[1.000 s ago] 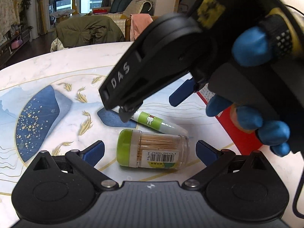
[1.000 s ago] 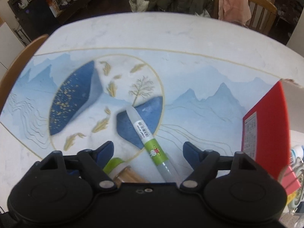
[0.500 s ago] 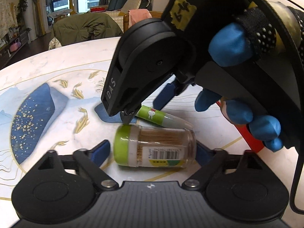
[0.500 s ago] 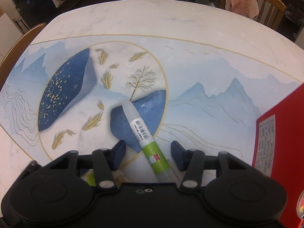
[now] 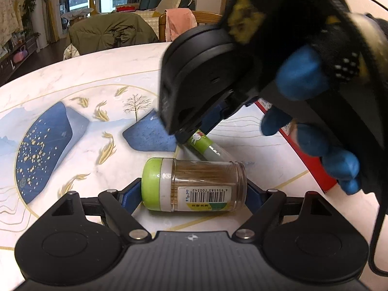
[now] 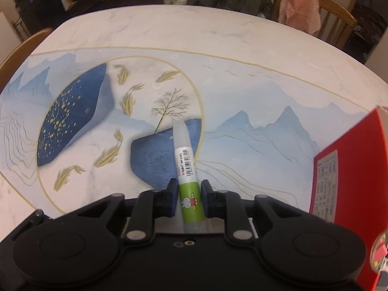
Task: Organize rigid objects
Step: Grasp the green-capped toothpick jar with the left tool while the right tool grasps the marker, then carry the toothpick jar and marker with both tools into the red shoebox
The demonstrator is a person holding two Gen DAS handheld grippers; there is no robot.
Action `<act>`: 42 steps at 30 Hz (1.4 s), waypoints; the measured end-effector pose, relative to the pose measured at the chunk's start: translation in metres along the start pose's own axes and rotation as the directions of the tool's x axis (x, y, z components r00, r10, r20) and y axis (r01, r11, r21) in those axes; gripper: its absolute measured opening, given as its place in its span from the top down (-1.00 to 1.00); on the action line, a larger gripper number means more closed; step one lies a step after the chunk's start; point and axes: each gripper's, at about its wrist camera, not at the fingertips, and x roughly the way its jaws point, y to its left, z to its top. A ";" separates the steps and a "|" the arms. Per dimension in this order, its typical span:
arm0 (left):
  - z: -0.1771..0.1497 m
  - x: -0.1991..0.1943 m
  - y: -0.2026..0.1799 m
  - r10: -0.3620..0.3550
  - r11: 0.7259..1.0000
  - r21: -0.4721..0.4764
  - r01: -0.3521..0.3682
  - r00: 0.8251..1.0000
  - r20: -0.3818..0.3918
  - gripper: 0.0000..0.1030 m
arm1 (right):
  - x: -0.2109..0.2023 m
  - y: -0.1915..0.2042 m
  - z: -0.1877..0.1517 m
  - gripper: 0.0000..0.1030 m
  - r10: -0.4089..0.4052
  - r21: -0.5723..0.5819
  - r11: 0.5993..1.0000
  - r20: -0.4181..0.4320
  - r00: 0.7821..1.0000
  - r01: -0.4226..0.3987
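A clear toothpick jar [image 5: 206, 184] with a green lid lies on its side on the painted table [image 5: 72, 77]. My left gripper [image 5: 194, 191] spans it lengthwise; its jaws are closing, and the blue pads [image 5: 132, 194] meet the lid and the base. Just behind the jar lies a green-and-white glue tube [image 6: 185, 157], its clear tip pointing away in the right wrist view. My right gripper [image 6: 189, 198] is closing on the tube's green section, with both pads against it. In the left wrist view that right gripper [image 5: 197, 131] reaches down steeply onto the tube [image 5: 206, 145], held by a blue-fingered glove [image 5: 298, 72].
A red box [image 6: 349, 169] stands at the table's right side, close to the right gripper. Chairs ring the far edge, one draped with a pink cloth [image 6: 300, 7], and a wooden chair back [image 6: 21, 51] is at the left. The table's blue painted areas lie bare to the left.
The right gripper's jaws have narrowed from wide apart to touching the glue tube. The left gripper's jaws have drawn in against the jar's two ends. Neither object has shifted.
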 end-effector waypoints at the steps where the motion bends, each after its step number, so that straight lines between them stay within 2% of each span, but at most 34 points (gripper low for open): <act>1: -0.001 -0.001 0.001 0.002 1.000 -0.004 -0.002 1.000 -0.003 -0.64 | -0.002 -0.002 -0.001 0.65 0.003 0.013 1.000 0.005 1.000 -0.003; 10: -0.007 -0.025 0.009 0.000 1.000 -0.029 -0.001 1.000 -0.013 -0.63 | -0.041 -0.014 -0.015 0.68 0.030 0.078 0.996 0.093 0.995 -0.038; 17: 0.000 -0.052 0.008 -0.020 0.999 -0.031 0.021 1.000 0.017 -0.63 | -0.079 -0.022 -0.029 0.68 0.053 0.120 0.990 0.144 0.988 -0.071; 26: 0.024 -0.092 -0.007 -0.040 0.999 -0.022 0.042 0.997 0.066 -0.63 | -0.140 -0.048 -0.047 0.68 0.075 0.199 0.972 0.229 0.971 -0.122; 32: 0.043 -0.112 -0.021 -0.051 0.999 -0.007 0.052 0.993 0.106 -0.63 | -0.176 -0.069 -0.061 0.68 0.059 0.224 0.966 0.288 0.956 -0.126; 42: 0.083 -0.121 -0.048 -0.040 0.999 -0.003 0.041 0.984 0.173 -0.63 | -0.202 -0.117 -0.082 0.68 0.018 0.273 0.956 0.314 0.949 -0.108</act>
